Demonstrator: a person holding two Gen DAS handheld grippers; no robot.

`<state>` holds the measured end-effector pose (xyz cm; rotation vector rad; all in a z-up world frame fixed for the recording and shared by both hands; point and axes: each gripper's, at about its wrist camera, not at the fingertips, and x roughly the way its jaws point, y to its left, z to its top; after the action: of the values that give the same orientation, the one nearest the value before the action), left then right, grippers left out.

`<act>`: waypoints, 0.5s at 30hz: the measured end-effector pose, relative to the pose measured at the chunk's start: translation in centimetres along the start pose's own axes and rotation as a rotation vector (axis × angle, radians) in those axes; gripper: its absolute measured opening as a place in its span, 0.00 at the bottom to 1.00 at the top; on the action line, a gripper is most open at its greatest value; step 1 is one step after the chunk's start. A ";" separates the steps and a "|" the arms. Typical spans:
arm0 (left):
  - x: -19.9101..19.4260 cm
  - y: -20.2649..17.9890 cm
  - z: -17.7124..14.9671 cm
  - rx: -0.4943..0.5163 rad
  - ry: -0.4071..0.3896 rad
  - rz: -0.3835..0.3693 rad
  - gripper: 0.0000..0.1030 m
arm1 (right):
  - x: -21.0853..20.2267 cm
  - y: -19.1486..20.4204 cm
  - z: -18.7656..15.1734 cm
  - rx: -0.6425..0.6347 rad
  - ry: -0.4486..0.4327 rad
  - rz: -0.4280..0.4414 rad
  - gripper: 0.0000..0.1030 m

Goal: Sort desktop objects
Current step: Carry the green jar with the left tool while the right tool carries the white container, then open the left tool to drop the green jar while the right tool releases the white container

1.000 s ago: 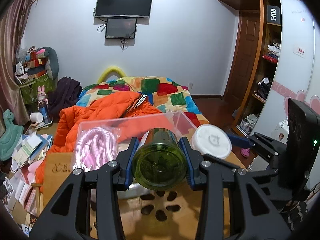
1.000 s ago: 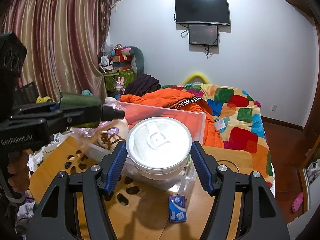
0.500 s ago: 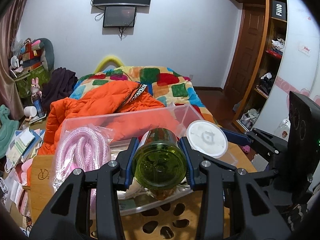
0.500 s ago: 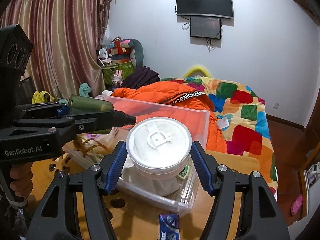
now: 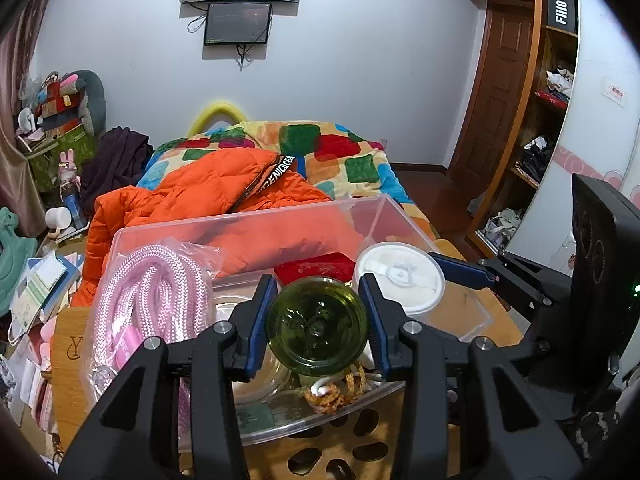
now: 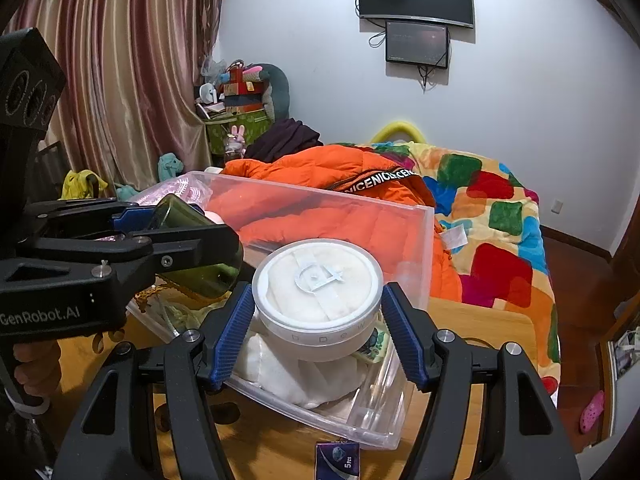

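My left gripper point(image 5: 318, 324) is shut on a green glass jar point(image 5: 317, 330), held on its side over the clear plastic bin point(image 5: 248, 224). The jar also shows in the right wrist view point(image 6: 188, 252), at the left. My right gripper point(image 6: 318, 320) is shut on a round white lidded container point(image 6: 318, 292), held over the bin's right end point(image 6: 416, 248). The same container shows in the left wrist view point(image 5: 400, 278). The bin holds a bagged pink rope point(image 5: 152, 292), a red box point(image 5: 316, 270), a brown cord point(image 5: 332, 394) and white cloth point(image 6: 288, 368).
The bin stands on a wooden table with cut-out holes point(image 5: 320, 452). A small blue packet point(image 6: 338, 460) lies on the table in front of the bin. A bed with an orange jacket point(image 5: 208, 192) is behind. Clutter fills the floor at left point(image 5: 32, 288).
Both grippers have moved forward and lower over the bin with their loads still held. The jar and the white container now hang over the bin's inside.
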<state>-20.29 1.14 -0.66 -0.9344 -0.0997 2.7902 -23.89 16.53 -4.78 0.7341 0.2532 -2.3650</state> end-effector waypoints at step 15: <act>-3.0 0.7 0.8 -0.039 -0.058 0.009 0.65 | -3.2 0.8 0.4 -0.041 -0.062 -0.096 0.71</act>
<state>-18.54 -0.22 1.71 -0.8652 -0.1599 2.8334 -21.56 17.46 -2.66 0.6416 0.3156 -2.4616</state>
